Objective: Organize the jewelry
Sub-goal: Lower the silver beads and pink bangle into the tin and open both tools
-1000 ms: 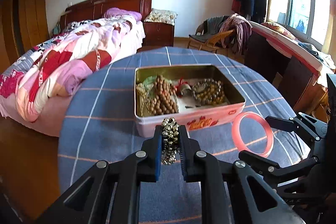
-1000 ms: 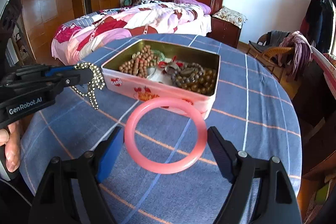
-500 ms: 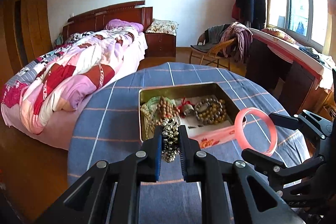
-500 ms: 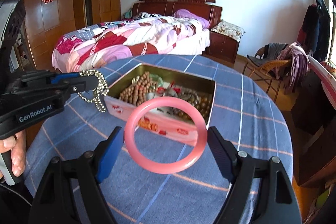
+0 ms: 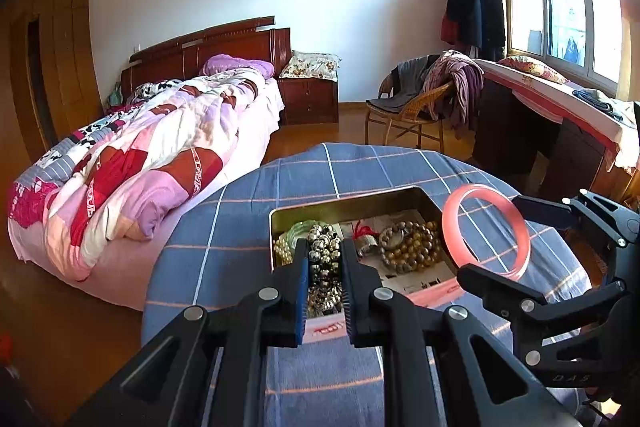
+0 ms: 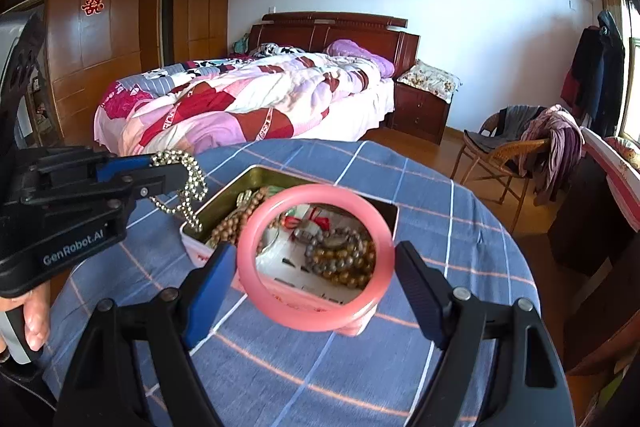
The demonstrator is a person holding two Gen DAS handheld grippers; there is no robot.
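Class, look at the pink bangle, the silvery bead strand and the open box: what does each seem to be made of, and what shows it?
Pink bangle: smooth, glossy, slightly translucent, perhaps jade, glass or resin. Silvery bead strand: mirror-like highlights suggest polished metal or metallic coating. Box: thin brassy, reflective inner walls and printed pink outside suggest a tin.

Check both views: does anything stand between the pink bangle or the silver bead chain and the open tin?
Nothing visible does. The right gripper holds the pink bangle, the left gripper the silver bead chain, both above the lidless tin, which already holds jewelry.
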